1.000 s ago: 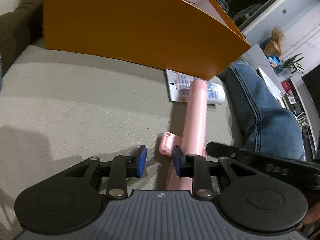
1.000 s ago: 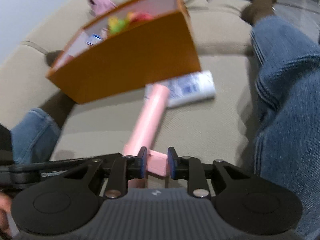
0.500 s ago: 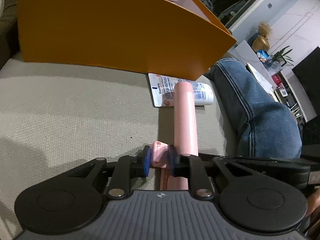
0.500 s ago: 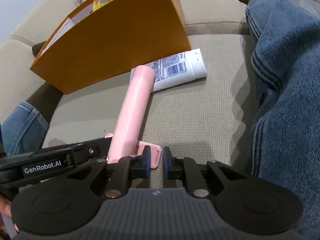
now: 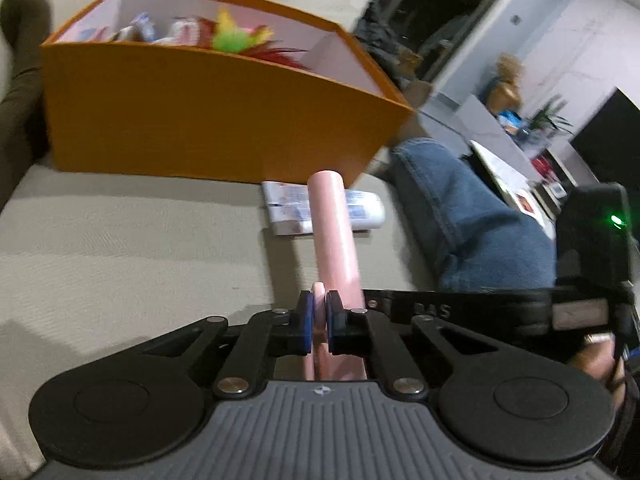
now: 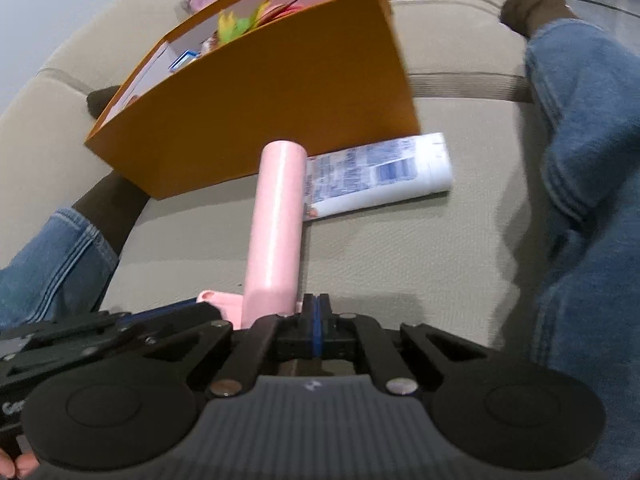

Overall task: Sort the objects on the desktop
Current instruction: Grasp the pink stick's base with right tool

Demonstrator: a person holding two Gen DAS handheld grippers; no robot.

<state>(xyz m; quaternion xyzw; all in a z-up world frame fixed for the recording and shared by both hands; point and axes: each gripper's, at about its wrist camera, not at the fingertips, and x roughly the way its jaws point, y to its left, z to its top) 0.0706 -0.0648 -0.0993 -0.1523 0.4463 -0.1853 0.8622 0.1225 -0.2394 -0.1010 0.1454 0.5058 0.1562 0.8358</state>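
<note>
both claws closed; one pink tool (image 5: 334,232), one box (image 5: 208,120).

Our right gripper (image 6: 316,320) has its jaws pressed together, the pink tool (image 6: 276,232) just left; orange box (image 6: 256,120) and white tube (image 6: 380,176) lie farther off.

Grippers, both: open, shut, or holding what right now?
Left gripper: closing on the flat end piece of the pink tool.
Right gripper: shut, pads together, nothing visible between them.

A home living room: beige sofa (image 5: 120,240), houseplant (image 5: 554,118), dark TV (image 5: 612,136).
</note>
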